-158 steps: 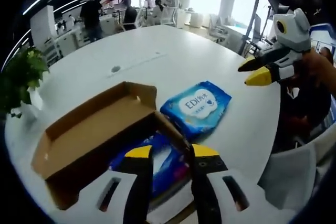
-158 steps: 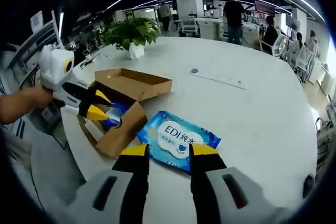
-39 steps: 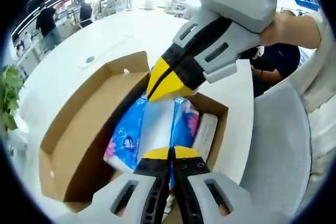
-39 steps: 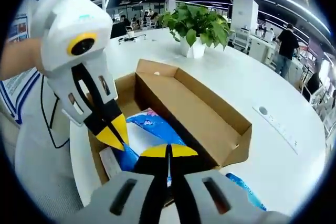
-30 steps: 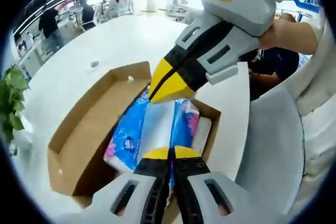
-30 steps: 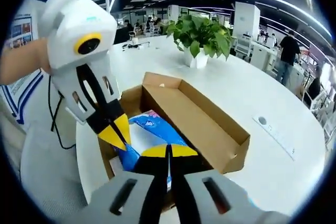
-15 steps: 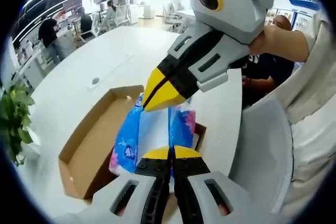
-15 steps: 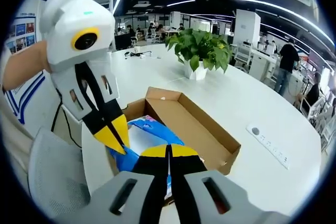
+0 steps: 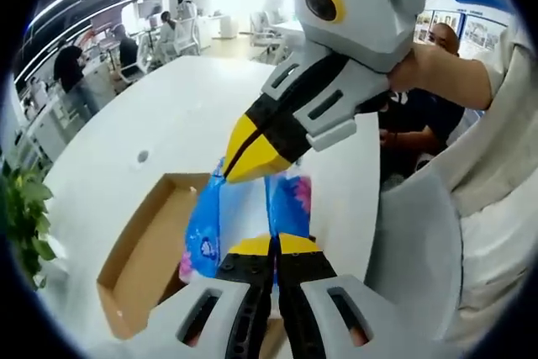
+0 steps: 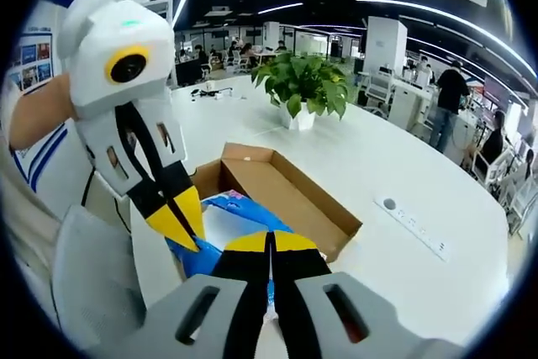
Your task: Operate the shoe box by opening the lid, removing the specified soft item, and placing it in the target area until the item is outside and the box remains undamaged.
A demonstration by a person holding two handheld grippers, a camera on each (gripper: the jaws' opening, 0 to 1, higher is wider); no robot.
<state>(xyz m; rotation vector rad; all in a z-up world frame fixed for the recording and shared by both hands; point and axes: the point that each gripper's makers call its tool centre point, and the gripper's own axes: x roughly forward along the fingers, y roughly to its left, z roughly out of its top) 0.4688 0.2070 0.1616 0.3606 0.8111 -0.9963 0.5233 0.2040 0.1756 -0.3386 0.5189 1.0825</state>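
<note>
A soft blue, white and pink pack (image 9: 207, 226) hangs in the air above the open brown shoe box (image 9: 143, 250). My left gripper (image 9: 271, 245) is shut on its near end. My right gripper (image 9: 241, 160) comes in from the upper right and is shut on the far end. In the right gripper view, the right gripper (image 10: 271, 243) pinches the pack (image 10: 225, 214), with the left gripper (image 10: 179, 223) clamped on it from the left. The box (image 10: 290, 187) lies below with its lid folded back.
The box rests on a large white round table (image 10: 403, 166). A potted plant (image 10: 303, 81) stands at the far side and a socket strip (image 10: 412, 223) lies to the right. A grey chair (image 10: 84, 283) is at the table's near edge. People and desks fill the background.
Both grippers have risen together with the pack held between them. The pack has come up out of the box, which now looks smaller and further below.
</note>
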